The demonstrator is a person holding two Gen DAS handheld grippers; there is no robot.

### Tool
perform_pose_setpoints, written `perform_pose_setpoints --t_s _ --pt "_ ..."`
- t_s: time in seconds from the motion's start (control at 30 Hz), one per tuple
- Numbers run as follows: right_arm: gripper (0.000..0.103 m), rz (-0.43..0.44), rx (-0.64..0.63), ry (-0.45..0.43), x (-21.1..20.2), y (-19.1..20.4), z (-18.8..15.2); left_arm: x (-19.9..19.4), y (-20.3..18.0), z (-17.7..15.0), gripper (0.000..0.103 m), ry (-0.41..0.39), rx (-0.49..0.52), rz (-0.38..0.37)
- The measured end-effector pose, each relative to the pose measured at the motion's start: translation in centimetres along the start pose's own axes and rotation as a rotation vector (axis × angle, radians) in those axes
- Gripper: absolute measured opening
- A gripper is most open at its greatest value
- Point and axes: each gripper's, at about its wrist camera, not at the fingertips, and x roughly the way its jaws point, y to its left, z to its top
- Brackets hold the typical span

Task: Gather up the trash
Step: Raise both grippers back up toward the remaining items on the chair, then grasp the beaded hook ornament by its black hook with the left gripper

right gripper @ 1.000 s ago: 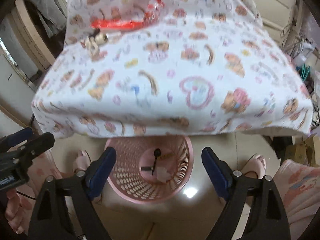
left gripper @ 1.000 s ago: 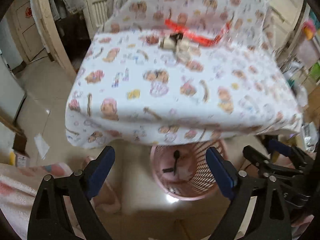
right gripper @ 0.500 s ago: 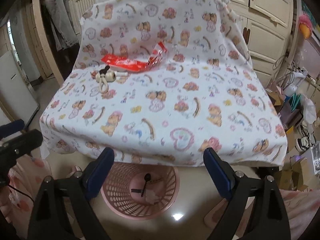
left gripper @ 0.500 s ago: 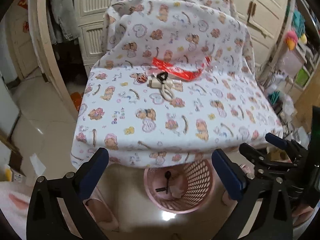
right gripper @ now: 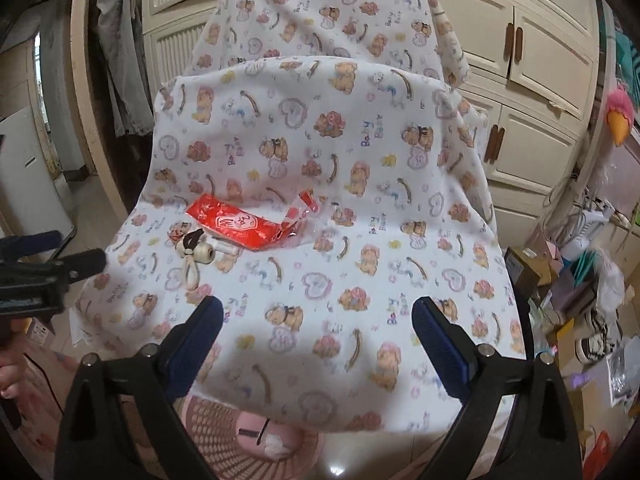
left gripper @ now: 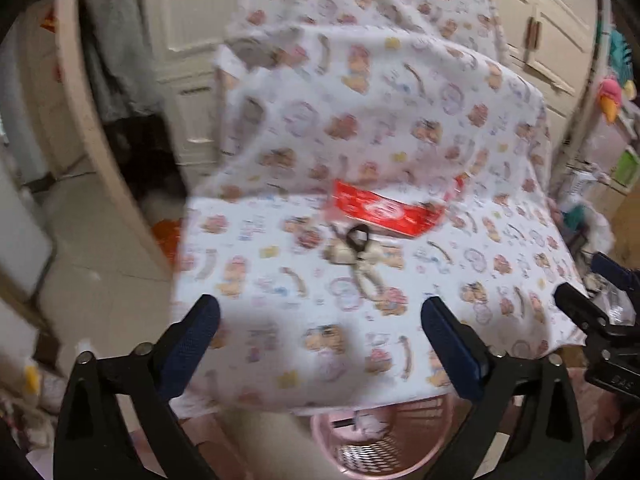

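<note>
A red snack wrapper (left gripper: 386,212) (right gripper: 240,222) lies at the back of a seat draped in bear-print cloth (left gripper: 260,280) (right gripper: 360,240). Just in front of it sits a beige corded trinket with a black clip (left gripper: 358,258) (right gripper: 196,252). My left gripper (left gripper: 320,312) hovers over the seat's front, jaws wide and closing, nothing between them. My right gripper (right gripper: 318,312) hangs over the seat's front as well, jaws opening and empty. A pink mesh basket (left gripper: 384,444) (right gripper: 224,428) stands on the floor under the seat's front edge, with a black spoon and white scraps inside.
Cream cupboards (right gripper: 532,72) stand behind the chair. Clothes hang at the left by a curved wooden frame (right gripper: 84,92). Boxes, bags and cables crowd the floor at the right (right gripper: 568,288). A hand shows at the right wrist view's left edge (right gripper: 10,376).
Both grippers have risen from above the basket to above the seat. The basket has slid to the bottom edge of both views, and the wrapper and trinket sit closer to centre.
</note>
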Motion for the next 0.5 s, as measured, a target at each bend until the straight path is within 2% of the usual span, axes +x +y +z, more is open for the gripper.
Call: perform_pose_setpoints --t_s 0.03,0.13,0.2,0.23,0.3,0.37,0.5 --pt "0.095 0.0 0.002 -0.004 0.5 -0.2 -0.5 0.7 -0.1 -0.2 0.088 0.005 -0.005 -0.015" --pt "0.095 -0.013 0.025 0.034 2.5 -0.7 -1.8 2.9 -0.3 -0.6 0.087 0.013 -0.043 -0.031" --pt "0.095 -0.018 0.047 0.065 3.6 -1.2 -1.9 3.7 -0.9 -0.4 0.084 -0.001 -0.031 -0.021" --pt "0.095 -0.016 0.065 0.062 3.9 -1.5 -1.8 4.0 -1.2 -0.2 0.08 -0.019 -0.02 -0.025" --pt "0.095 -0.016 0.089 0.051 4.1 -2.0 -1.3 4.6 -1.5 0.2 0.079 -0.035 0.0 -0.037" --pt "0.095 -0.04 0.097 0.042 4.5 -2.5 -1.1 5.7 -1.5 0.5 0.078 -0.012 -0.02 -0.049" --pt "0.095 -0.042 0.121 0.062 5.2 -3.1 -1.1 8.0 -1.2 0.8 0.077 0.074 -0.073 -0.124"
